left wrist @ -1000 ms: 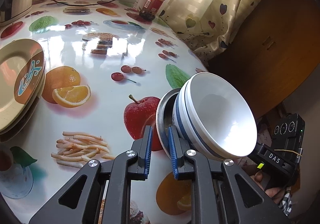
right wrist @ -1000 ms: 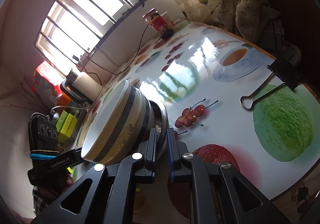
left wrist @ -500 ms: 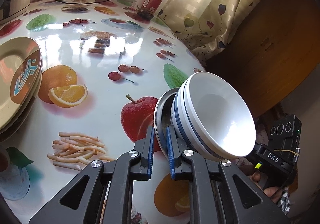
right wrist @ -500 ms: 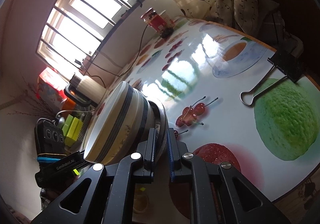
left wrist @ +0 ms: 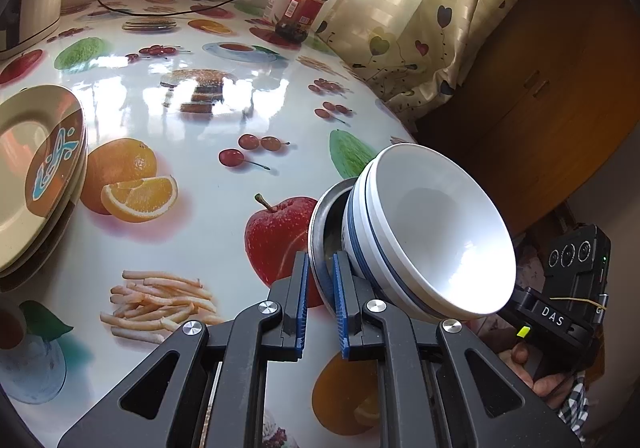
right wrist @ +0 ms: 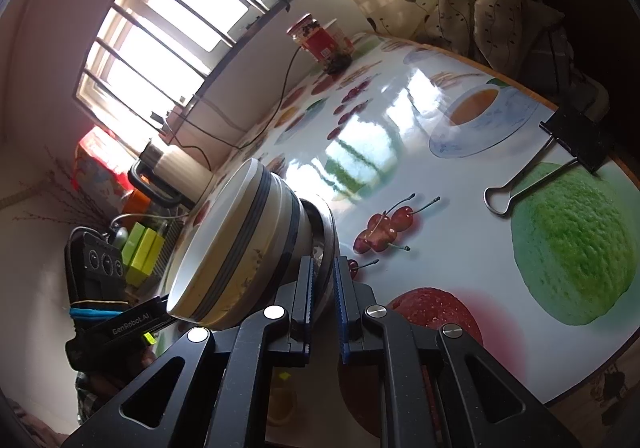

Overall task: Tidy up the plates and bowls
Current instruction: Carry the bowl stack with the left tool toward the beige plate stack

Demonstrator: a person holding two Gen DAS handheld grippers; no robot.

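Left wrist view: a glossy fruit-print tablecloth [left wrist: 208,232] under a barred window [right wrist: 172,20], heart-patterned curtain [left wrist: 420,28] beside it. Stacked plates [left wrist: 36,176] sit left. Left gripper [left wrist: 320,280] and right gripper [right wrist: 323,284] each clamp the metal bowl's [left wrist: 324,220] rim, white bowls [left wrist: 432,232] nested inside, tilted above the table edge.

The counter [left wrist: 224,224] wears a glossy, smooth printed cover that mirrors the window. The white bowls [left wrist: 432,236] look like glazed ceramic; the dish [left wrist: 320,216] behind them seems dull metal. Matt black plastic gripper arms; cloth curtain [left wrist: 420,28]; wooden cabinet [left wrist: 532,80].
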